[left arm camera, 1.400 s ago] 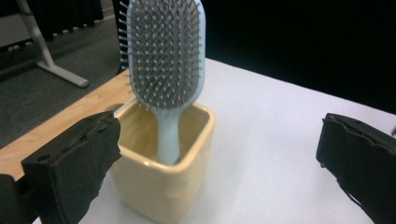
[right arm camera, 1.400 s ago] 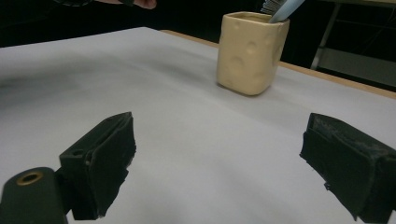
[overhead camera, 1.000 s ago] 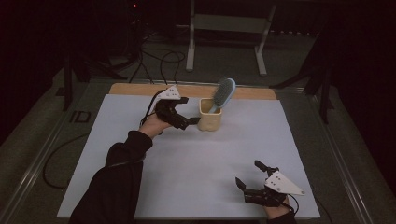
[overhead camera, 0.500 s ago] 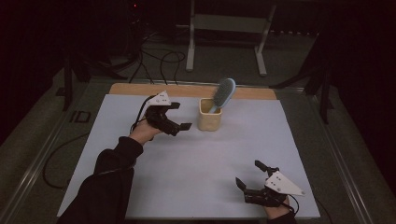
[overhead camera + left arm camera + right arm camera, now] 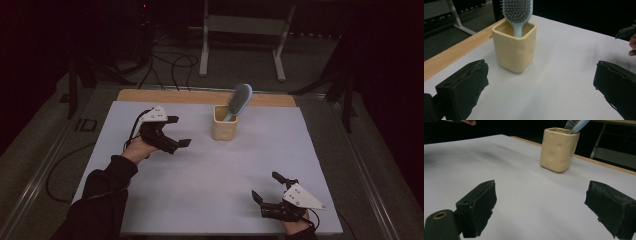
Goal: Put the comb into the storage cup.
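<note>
A yellow cup [image 5: 224, 129] stands near the back of the white desk [image 5: 210, 170]. A blue hairbrush [image 5: 239, 99] sticks up out of it. The left hand-held gripper [image 5: 179, 138] is beside the cup, released and empty. The right hand-held gripper [image 5: 267, 189] sits near the front edge, released and empty too.

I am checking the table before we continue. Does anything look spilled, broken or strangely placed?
Nothing stands out. The cup stands upright on the white mat, with the hairbrush leaning in it, handle down. Both the left gripper and right gripper are open and hold nothing.
</note>
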### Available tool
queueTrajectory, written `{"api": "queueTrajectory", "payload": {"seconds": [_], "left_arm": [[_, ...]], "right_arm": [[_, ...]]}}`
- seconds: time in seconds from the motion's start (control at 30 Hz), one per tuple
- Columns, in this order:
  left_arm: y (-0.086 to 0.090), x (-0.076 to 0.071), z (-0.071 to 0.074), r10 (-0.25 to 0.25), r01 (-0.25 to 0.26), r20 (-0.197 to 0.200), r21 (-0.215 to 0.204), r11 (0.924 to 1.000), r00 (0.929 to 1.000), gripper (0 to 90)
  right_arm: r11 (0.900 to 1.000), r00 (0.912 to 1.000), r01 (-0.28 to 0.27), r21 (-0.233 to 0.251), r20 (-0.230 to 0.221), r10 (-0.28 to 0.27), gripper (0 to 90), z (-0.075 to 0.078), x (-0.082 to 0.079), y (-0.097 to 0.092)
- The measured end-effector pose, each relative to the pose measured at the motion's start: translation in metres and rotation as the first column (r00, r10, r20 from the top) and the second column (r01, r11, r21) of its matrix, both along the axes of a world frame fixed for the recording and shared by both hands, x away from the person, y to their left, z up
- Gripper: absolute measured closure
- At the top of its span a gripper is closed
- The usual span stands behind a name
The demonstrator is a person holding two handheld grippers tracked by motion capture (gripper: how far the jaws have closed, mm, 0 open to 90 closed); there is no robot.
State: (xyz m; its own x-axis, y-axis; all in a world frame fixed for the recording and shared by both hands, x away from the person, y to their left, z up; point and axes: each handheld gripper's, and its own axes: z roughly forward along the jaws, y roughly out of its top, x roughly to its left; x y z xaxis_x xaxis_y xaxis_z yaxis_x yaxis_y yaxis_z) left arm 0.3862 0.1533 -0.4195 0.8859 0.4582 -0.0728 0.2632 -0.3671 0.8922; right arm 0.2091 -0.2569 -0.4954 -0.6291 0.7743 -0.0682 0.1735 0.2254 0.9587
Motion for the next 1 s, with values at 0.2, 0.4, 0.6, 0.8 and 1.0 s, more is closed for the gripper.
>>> {"api": "queueTrajectory", "payload": {"seconds": [0.2,0.4,0.6,0.8,1.0], "left_arm": [[0.017,-0.011,-0.004,0.017,-0.017,-0.002,0.000,0.9998,0.9998,0.0],[0.033,-0.025,-0.010,0.029,-0.029,-0.003,0.008,0.9996,0.9996,0.0],[0.051,-0.039,-0.016,0.048,-0.048,-0.002,-0.003,0.9988,0.9988,0.0],[0.068,-0.055,-0.024,0.071,-0.071,-0.007,0.016,0.9974,0.9975,0.0],[0.083,-0.070,-0.032,0.098,-0.097,-0.016,0.028,0.9949,0.9951,0.0]], "right_arm": [[1.0000,1.0000,0.000,0.001,0.000,0.000,9.4,0.000,0.000,0.001],[1.0000,1.0000,0.000,-0.001,-0.003,0.000,9.4,0.000,0.001,0.001],[1.0000,1.0000,-0.003,-0.002,-0.003,0.003,9.4,0.000,0.001,0.001],[1.0000,1.0000,-0.003,0.000,-0.005,0.003,9.4,-0.001,0.002,0.002],[1.0000,1.0000,-0.004,-0.001,-0.004,0.004,9.4,-0.001,0.002,0.003]]}}
